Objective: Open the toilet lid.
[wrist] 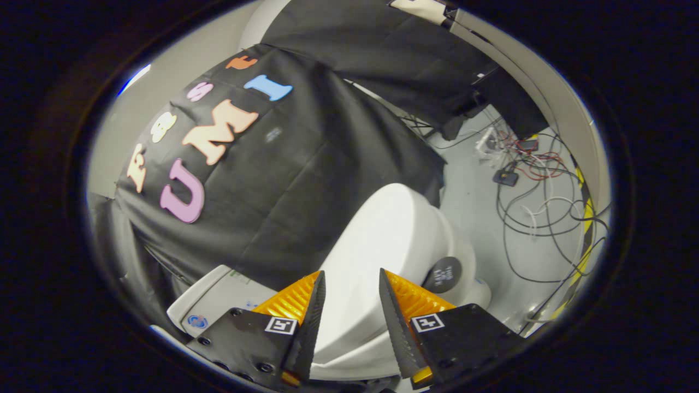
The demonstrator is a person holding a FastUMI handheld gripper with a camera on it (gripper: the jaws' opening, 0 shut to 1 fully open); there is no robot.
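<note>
The view tilts down over a white toilet in a booth. Its lid is smooth, glossy and white, and it reaches from between the fingers to well beyond them, ending in a rounded edge against the black cloth wall. Whether the lid lies flat on the seat or is partly lifted, I cannot tell from this angle.

The gripper hangs over the near part of the lid with its fingers parted, a clear gap between them through which the lid shows. Nothing is held between them, and whether the tips touch the lid cannot be told.

To the right of the lid, just beyond the right finger, a round dark disc sits on the toilet's white body. To the left, beyond the left finger, lies a pale grey panel with a small round blue mark.

The cloth wall hangs in folds behind the toilet, with a second dark cloth higher up. The floor to the right is pale grey and smooth. A tangle of black, white and red cables sprawls across it, with a small dark box among them. A yellow-and-black striped strip runs along the floor's far edge by a pale wall.
</note>
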